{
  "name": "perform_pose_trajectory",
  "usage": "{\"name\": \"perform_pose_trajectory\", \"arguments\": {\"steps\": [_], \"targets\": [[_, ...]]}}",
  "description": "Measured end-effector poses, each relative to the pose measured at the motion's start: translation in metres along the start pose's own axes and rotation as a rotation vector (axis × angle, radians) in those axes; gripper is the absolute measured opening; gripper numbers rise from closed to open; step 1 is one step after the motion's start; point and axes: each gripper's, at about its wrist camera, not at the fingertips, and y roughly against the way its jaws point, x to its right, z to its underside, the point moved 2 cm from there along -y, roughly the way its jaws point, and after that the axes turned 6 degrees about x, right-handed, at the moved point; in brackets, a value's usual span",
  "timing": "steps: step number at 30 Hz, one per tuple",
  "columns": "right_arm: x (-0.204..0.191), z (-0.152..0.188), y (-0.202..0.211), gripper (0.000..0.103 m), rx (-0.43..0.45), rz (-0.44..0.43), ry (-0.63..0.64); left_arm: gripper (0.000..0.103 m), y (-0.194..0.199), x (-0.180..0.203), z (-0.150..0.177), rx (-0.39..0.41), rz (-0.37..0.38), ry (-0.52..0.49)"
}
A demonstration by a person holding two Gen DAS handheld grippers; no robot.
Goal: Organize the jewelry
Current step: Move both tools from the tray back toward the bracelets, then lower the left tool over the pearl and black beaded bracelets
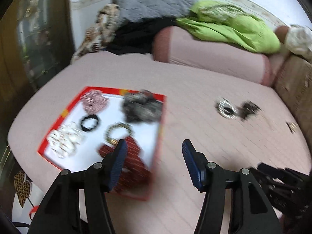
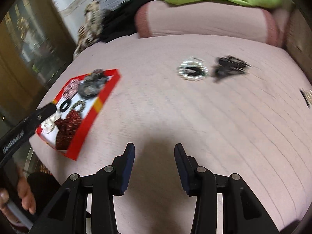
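Observation:
A red box (image 1: 162,117) with a white floor lies on the pink bed; it holds a pink scrunchie (image 1: 94,102), a grey-black scrunchie (image 1: 142,107), a black hair tie (image 1: 89,122), a gold bangle (image 1: 118,133), a pearly white piece (image 1: 64,142) and a dark red scrunchie (image 1: 134,161). My left gripper (image 1: 154,146) is open and empty over the box's right edge. Further right on the bed lie a silver bangle stack (image 2: 192,71), a black piece (image 2: 229,67) and a small gold item (image 2: 307,96). My right gripper (image 2: 154,148) stands open over bare bedding, well short of them.
A pink bolster (image 1: 210,54) runs across the back of the bed, with a green cloth (image 1: 234,29), a grey blanket (image 1: 156,0) and leopard-print fabric (image 1: 101,31) behind it. A dark wardrobe (image 1: 29,39) stands at the left. A person's hand (image 2: 25,195) shows at the lower left.

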Motion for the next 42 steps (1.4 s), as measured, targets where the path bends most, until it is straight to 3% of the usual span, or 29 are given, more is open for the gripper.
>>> {"name": "perform_pose_trajectory", "arguments": {"steps": [8, 15, 20, 24, 31, 37, 38, 40, 42], "targets": [[0.054, 0.020, 0.033, 0.048, 0.064, 0.075, -0.095, 0.058, 0.016, 0.069, 0.020, -0.037, 0.060, -0.133], [0.075, 0.014, 0.042, 0.048, 0.085, 0.069, -0.140, 0.058, 0.021, 0.092, 0.012, -0.050, 0.090, -0.182], [0.094, -0.005, 0.037, 0.049, 0.091, 0.100, -0.128, 0.063, -0.022, 0.105, -0.023, -0.142, 0.167, -0.134], [0.115, -0.020, 0.025, 0.049, 0.087, 0.139, -0.124, 0.062, -0.086, 0.126, -0.048, -0.208, 0.184, -0.140], [0.154, -0.047, 0.001, 0.049, 0.084, 0.119, -0.196, 0.046, -0.186, 0.159, -0.068, -0.301, 0.167, -0.140], [0.176, -0.052, -0.014, 0.049, 0.075, 0.073, -0.238, 0.045, -0.250, 0.188, -0.071, -0.339, 0.161, -0.213], [0.179, -0.054, -0.015, 0.049, 0.076, 0.068, -0.244, 0.042, -0.259, 0.191, -0.069, -0.355, 0.163, -0.222], [0.181, -0.055, -0.014, 0.049, 0.084, 0.066, -0.243, 0.011, -0.266, 0.192, -0.068, -0.371, 0.170, -0.220], [0.181, -0.056, -0.015, 0.049, 0.084, 0.076, -0.230, 0.010, -0.261, 0.186, -0.075, -0.356, 0.187, -0.173]]}}
